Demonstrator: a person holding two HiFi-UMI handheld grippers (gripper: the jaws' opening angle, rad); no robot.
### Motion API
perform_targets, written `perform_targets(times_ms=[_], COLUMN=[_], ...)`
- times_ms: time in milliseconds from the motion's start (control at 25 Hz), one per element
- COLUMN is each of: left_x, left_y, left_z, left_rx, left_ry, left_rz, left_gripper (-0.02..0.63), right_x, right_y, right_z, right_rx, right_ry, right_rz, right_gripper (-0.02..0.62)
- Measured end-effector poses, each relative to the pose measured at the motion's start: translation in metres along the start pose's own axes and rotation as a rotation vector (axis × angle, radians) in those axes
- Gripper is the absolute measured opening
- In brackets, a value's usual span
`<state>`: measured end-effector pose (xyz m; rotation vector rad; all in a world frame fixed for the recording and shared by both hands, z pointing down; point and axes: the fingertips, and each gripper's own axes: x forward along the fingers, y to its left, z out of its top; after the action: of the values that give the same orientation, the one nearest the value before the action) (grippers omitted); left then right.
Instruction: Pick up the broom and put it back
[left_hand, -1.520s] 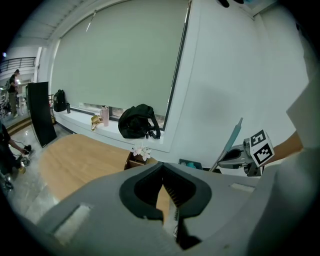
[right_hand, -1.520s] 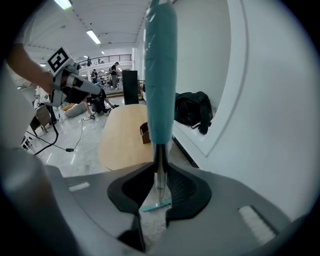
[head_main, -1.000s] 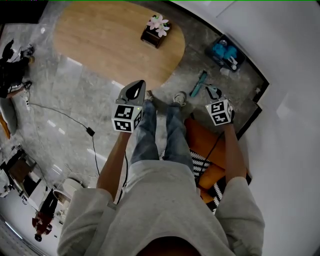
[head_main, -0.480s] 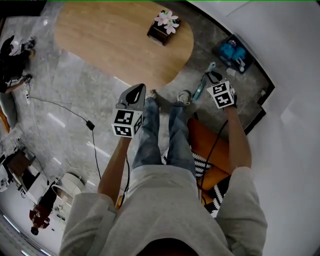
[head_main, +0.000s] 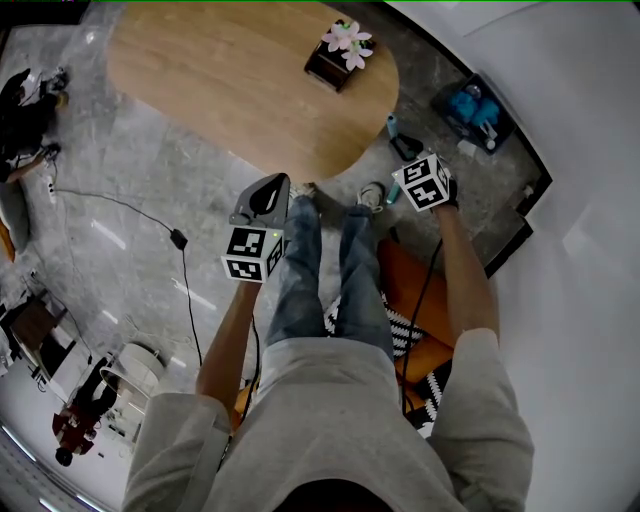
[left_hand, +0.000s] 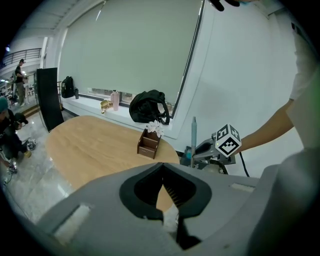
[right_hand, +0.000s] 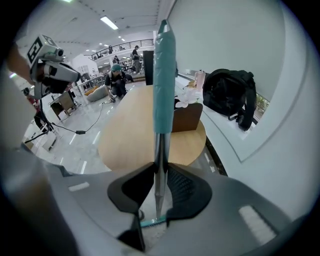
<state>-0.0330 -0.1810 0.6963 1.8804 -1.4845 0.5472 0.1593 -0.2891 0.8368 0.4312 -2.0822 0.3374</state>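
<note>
From the head view I lose most of the broom (head_main: 391, 124): only the teal top of its handle shows above the right gripper (head_main: 404, 150), a sliver of teal shows below by my right shoe (head_main: 371, 194), and the marker cube covers everything between. The right gripper view does not show me the brush end clearly either; there is just a thin teal edge low down behind the jaws, too small to name. A teal and black object (head_main: 468, 106) on the floor by the wall is too blurred for me to identify. In its own view the right gripper (right_hand: 160, 167) is clamped on the broom (right_hand: 164, 75), both pads pressing the bare metal shaft just under the teal grip, with the handle standing upright past the end of the table (right_hand: 135, 135). The left gripper view shows the same thing from the side: the broom (left_hand: 193, 134) held upright beside the table (left_hand: 95, 145), near the white wall. The left gripper (left_hand: 163, 179) has its jaws together at the tips with nothing between them, and in the head view it (head_main: 272, 182) hangs over the floor by my left leg, well apart from the broom.
</note>
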Motion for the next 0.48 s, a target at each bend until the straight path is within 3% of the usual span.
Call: perform_targets(times_ms=[480], left_x=[0.002], left_y=[0.021], left_z=[-0.012], left_rx=[-0.025], left_ry=[0.012], left_rz=[0.007], left_gripper=[0.0], right_x=[0.057], right_y=[0.009], right_z=[0.03], right_rx=[-0.005], right_ry=[0.015], right_rz=[-0.007], right_gripper=[0.084])
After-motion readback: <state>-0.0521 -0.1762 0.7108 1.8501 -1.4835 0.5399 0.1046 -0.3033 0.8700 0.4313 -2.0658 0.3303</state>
